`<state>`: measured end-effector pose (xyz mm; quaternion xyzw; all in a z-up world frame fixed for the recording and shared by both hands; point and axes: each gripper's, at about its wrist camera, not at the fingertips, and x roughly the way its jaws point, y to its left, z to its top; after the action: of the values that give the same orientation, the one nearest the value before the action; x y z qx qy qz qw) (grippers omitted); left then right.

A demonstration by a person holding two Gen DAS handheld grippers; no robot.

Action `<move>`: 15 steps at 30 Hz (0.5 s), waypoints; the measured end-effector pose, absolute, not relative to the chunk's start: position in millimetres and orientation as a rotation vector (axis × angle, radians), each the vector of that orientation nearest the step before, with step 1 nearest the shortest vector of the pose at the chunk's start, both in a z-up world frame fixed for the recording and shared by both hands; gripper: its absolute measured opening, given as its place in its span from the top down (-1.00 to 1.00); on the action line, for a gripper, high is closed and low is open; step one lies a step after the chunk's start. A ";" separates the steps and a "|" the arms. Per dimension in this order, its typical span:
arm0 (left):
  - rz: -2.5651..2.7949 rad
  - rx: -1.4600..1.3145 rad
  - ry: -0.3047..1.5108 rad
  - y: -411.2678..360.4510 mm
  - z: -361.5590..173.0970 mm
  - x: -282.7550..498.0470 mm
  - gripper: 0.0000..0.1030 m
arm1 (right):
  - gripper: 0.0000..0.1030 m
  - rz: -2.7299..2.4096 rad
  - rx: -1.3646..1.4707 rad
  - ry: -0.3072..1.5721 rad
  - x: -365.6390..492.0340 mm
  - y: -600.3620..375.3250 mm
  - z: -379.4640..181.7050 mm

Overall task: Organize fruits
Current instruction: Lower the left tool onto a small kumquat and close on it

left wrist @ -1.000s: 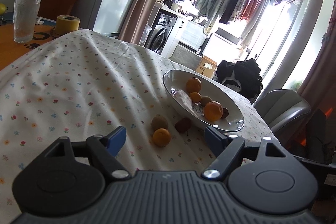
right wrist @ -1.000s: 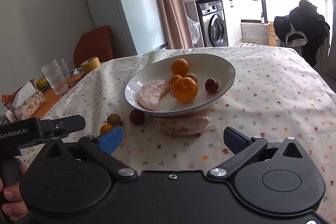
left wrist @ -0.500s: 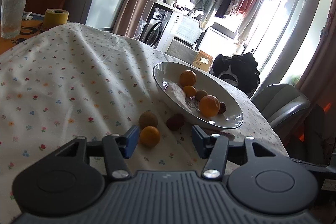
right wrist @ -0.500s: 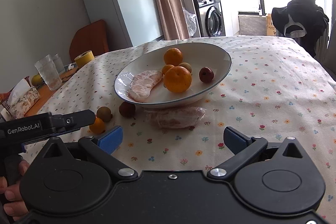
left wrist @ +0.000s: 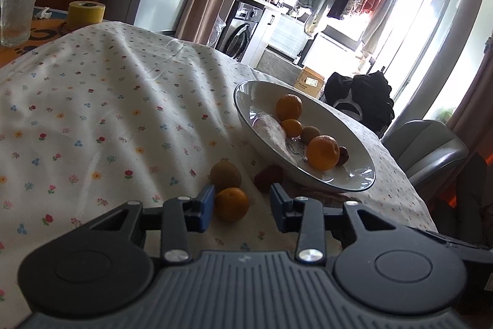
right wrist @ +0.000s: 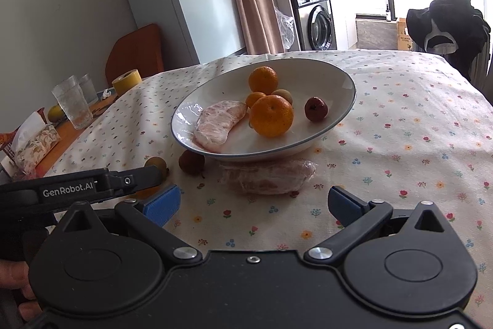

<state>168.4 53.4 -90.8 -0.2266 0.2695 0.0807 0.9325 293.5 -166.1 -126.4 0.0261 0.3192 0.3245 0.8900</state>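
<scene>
While your left gripper (left wrist: 242, 207) gapes narrowly, the small orange (left wrist: 231, 203) sits between its pads, nearer the left one. Your right gripper (right wrist: 252, 202) spreads wide, the wrapped fruit (right wrist: 267, 176) just ahead.

I count one white oval bowl (right wrist: 345, 88) with a dark rim. In it lie three round orange citrus fruits (right wrist: 271, 120), one peeled pink pomelo wedge (right wrist: 220, 125), one small tan fruit (right wrist: 282, 94) and one dark red fruit (right wrist: 315, 109). On the cloth: one small orange (left wrist: 231, 203), one brown round fruit (left wrist: 225, 174), one dark red fruit (right wrist: 191, 161), one wrapped pomelo wedge (right wrist: 267, 176). Two ribbed glasses (right wrist: 72, 105).
</scene>
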 end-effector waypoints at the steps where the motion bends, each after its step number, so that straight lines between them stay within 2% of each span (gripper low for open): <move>1: 0.172 -0.465 0.568 53.6 -93.9 170.6 0.41 | -1.00 0.668 0.051 0.664 294.7 -164.3 -126.6; 5: 0.190 -0.449 0.569 52.5 -95.4 170.7 0.56 | -1.00 0.650 0.042 0.661 299.4 -158.4 -127.5; 15: 0.190 -0.503 0.534 60.4 -90.9 155.7 0.57 | -1.00 0.628 0.004 0.680 307.4 -140.6 -133.0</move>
<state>155.7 60.4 -90.9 -0.2453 0.2605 0.0925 0.9292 307.4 -140.6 -133.0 0.0017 0.3280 0.3028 0.8948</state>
